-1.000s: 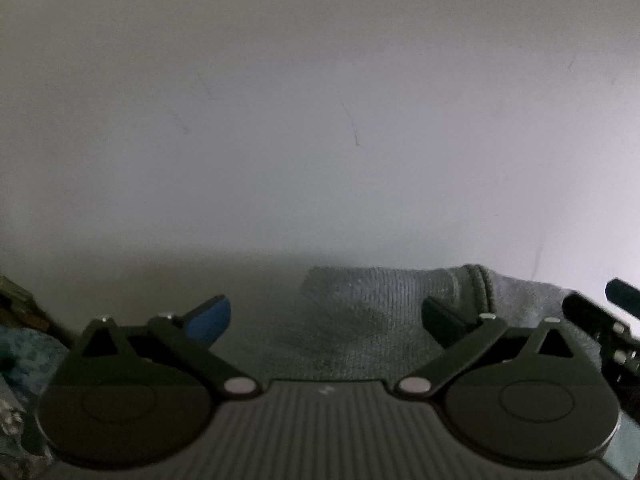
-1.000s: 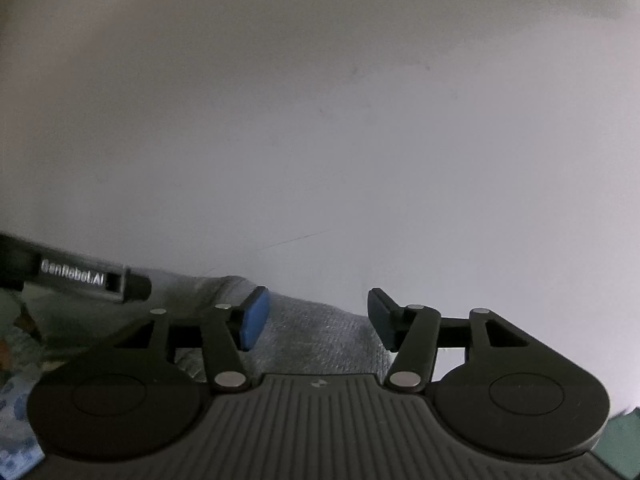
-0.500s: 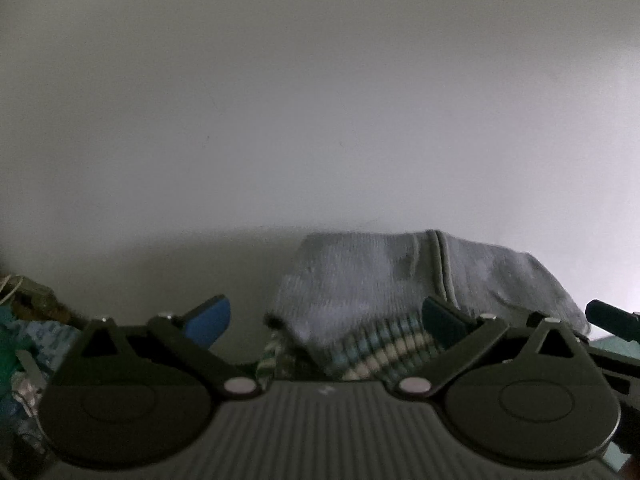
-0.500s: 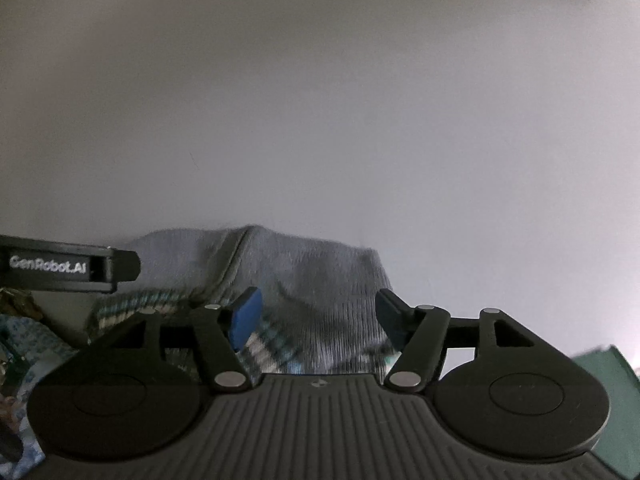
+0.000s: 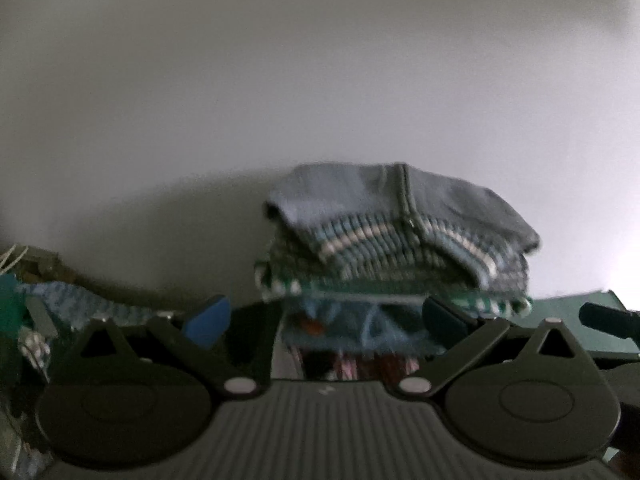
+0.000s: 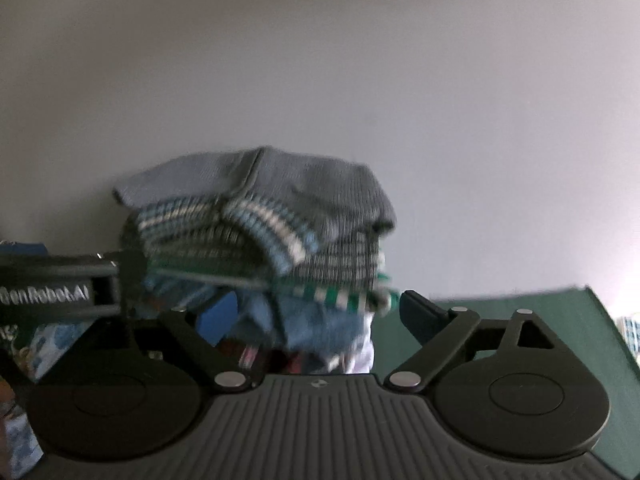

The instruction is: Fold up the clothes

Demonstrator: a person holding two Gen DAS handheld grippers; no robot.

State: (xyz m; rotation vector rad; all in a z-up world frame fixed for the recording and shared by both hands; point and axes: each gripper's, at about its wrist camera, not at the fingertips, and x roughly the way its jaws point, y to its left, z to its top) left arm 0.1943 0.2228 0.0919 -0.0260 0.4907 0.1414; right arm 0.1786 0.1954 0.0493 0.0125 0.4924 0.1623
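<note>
Knitwear fills my left wrist view: a grey sweater (image 5: 400,200) folded on top of a stack of folded clothes (image 5: 392,268), set against a pale wall (image 5: 280,80). My left gripper (image 5: 324,316) sits just short of the stack, its jaws wide apart and holding nothing. Off to the far left there is a loose heap of unfolded clothes (image 5: 72,300), too dim and blurred to sort out. At the right edge I see a dark green surface (image 5: 568,324) and the tip of the other tool.

In my right wrist view the same grey sweater (image 6: 280,184) crowns the stack of folded clothes (image 6: 272,252), here shifted left of centre. My right gripper (image 6: 320,314) is also spread open and empty, level with the lower layers. This view shows what the other does not: the green surface (image 6: 520,316) running well off to the right, and the left tool's body crossing in beside the stack. It hides the loose heap.

I judge the sweater soft, light and limp, with a grippy knit that should not slip, though it would sag and unfold if pinched in the middle. I would take it at a folded edge, or at two corners with both grippers, and avoid nudging the stack, which looks easy to topple.
</note>
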